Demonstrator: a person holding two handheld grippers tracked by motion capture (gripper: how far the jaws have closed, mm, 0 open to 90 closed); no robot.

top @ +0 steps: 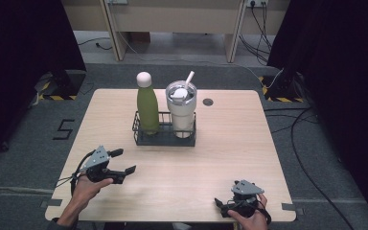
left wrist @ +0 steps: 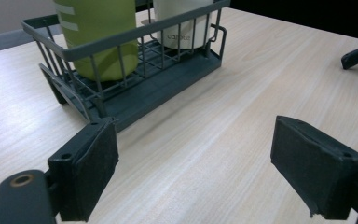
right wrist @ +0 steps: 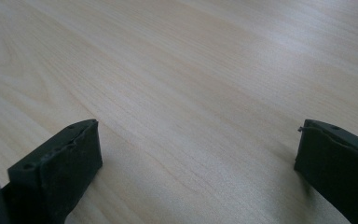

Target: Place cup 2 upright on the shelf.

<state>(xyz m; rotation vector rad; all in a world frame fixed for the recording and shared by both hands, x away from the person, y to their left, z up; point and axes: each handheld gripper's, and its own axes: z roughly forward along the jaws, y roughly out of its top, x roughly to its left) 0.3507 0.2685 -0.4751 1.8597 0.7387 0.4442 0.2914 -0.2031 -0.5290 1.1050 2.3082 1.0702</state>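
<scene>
A dark wire basket [top: 165, 139] stands at the middle of the light wooden table [top: 220, 153]. In it, a green bottle [top: 147, 108] with a white cap stands upright on the left and a white tumbler [top: 181, 112] with a lid and straw on the right. My left gripper [top: 123, 161] hovers at the front left, open and empty, pointing toward the basket [left wrist: 135, 42]; bottle [left wrist: 98, 32] and tumbler [left wrist: 182, 23] rise behind its jaws [left wrist: 196, 154]. My right gripper [top: 224, 205] sits low at the front right edge, open [right wrist: 196, 154] over bare wood.
A small dark round grommet [top: 208, 101] sits in the table behind the tumbler. Cables [top: 306, 158] trail over the grey floor to the right. Black curtains flank both sides. The other gripper's jaw tip [left wrist: 356, 55] shows far right in the left gripper view.
</scene>
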